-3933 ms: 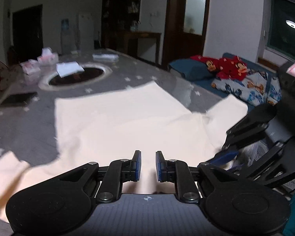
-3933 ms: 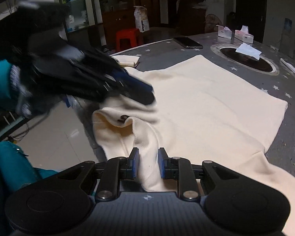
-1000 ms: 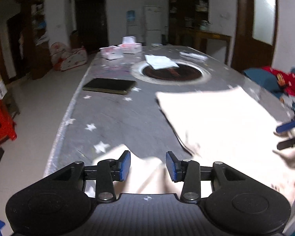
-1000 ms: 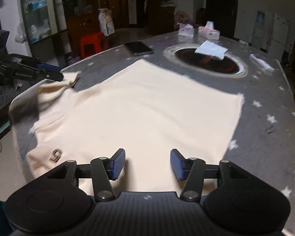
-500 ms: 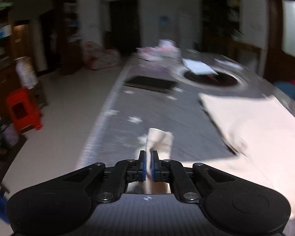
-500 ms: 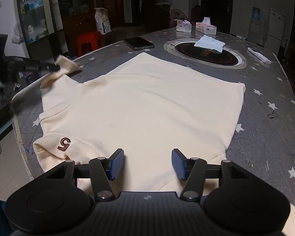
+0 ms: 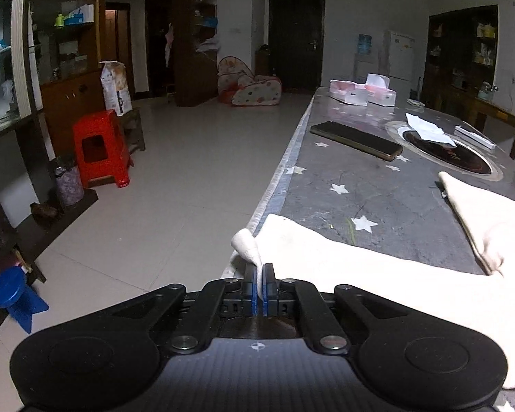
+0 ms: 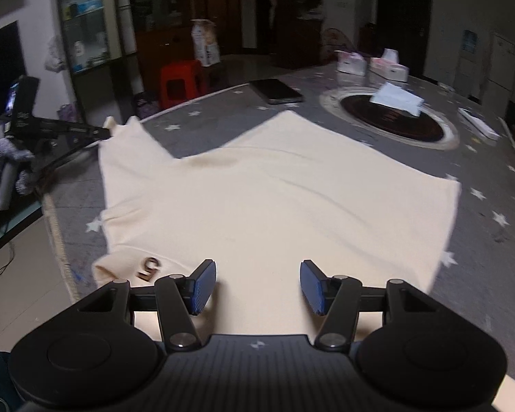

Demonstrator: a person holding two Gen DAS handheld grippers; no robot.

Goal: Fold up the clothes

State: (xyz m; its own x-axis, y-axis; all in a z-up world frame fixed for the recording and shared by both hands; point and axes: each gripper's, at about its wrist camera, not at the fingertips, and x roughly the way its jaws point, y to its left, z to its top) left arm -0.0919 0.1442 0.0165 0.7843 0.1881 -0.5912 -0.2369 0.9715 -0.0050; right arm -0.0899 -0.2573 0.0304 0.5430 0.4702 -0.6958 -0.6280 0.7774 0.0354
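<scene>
A cream sweater point(image 8: 274, 199) lies spread flat on the grey star-patterned table point(image 8: 480, 185), a brown "5" patch point(image 8: 150, 268) near its collar. In the left wrist view my left gripper point(image 7: 259, 283) is shut on the cuff end of the sweater's sleeve point(image 7: 326, 250), at the table's left edge. The right wrist view shows that same gripper point(image 8: 103, 133) at the far left, holding the sleeve point(image 8: 130, 158) stretched out sideways. My right gripper point(image 8: 257, 283) stands open just above the sweater's near part, nothing between its blue pads point(image 8: 202, 283).
A dark phone point(image 8: 274, 91) and a round inset hotplate point(image 8: 391, 118) with a white paper point(image 8: 396, 98) lie beyond the sweater. Tissue boxes point(image 8: 388, 67) stand at the far end. A red stool point(image 7: 99, 147) stands on the floor left of the table edge.
My left gripper shut on the sleeve cuff and swung left, pulling the sleeve out toward the table edge. The right gripper shifted slightly over the sweater and stayed open.
</scene>
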